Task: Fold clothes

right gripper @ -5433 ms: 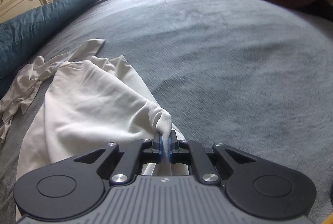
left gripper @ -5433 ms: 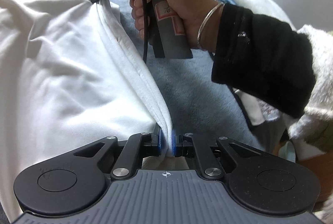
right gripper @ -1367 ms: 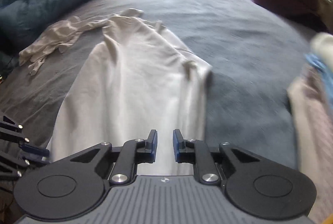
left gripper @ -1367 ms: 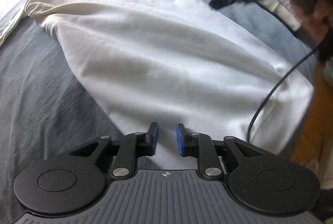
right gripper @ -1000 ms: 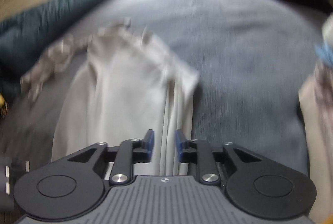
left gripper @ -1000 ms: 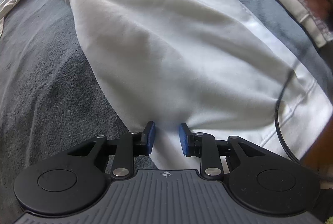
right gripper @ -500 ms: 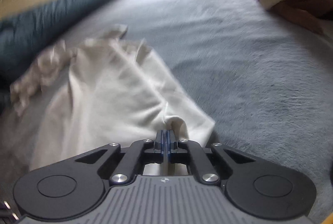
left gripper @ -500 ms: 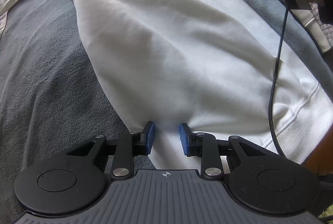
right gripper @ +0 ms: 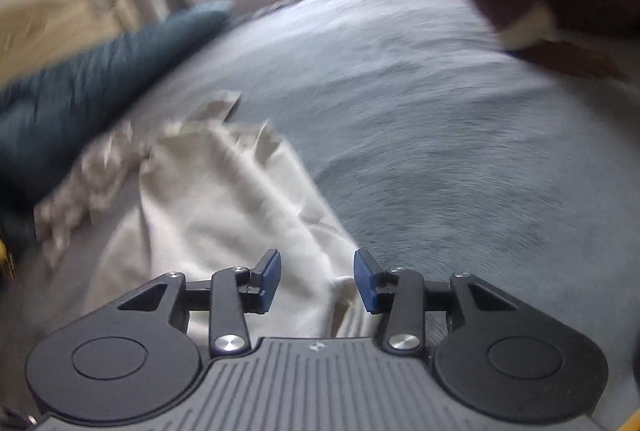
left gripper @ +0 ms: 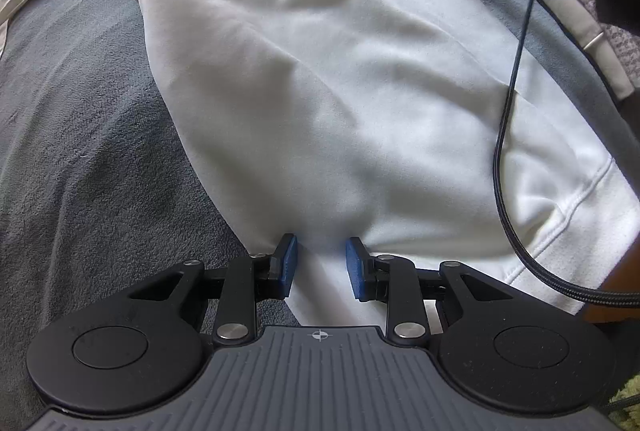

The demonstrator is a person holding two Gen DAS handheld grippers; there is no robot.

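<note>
We have the white garment (left gripper: 340,79) spread lengthwise over the grey bed (left gripper: 80,151), a soft, light knit that will drape, crease and slide, so we would take it at its hemmed corners and side edges. The left gripper (left gripper: 319,263) stands over its near edge, fingers narrowly apart and pinching nothing. The right gripper (right gripper: 316,279) has just been opening, a puckered fold lying loose between its fingers.

White garment (left gripper: 340,79) spread flat on grey bed, w/ creases, sleeve bunched far left
</note>
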